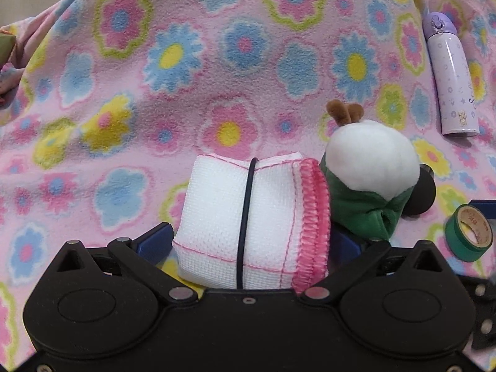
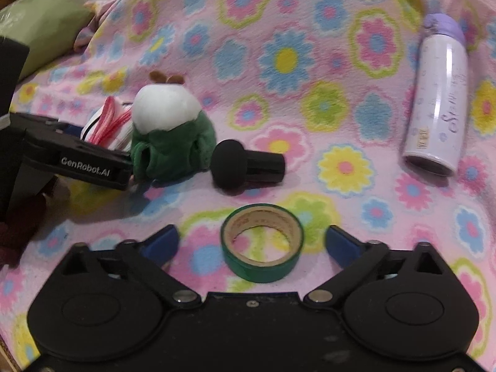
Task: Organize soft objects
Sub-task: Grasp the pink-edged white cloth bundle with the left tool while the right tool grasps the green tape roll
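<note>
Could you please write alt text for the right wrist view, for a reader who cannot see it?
The right gripper stands open around a green tape roll lying on a flowered pink blanket. Behind lie a black microphone and a green-and-white plush toy; the left gripper enters at left, and a lilac bottle lies at right.

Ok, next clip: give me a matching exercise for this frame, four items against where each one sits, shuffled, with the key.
Items:
1. folded cloth
2. tape roll
3. plush toy
4. bottle

Places:
A. lying on its side at the far right of the blanket
B. lying flat between the open fingers of the right gripper
C. between the open fingers of the left gripper, bound by a black band
D. between the cloth and the black microphone

Pairs: 1-C, 2-B, 3-D, 4-A
</note>
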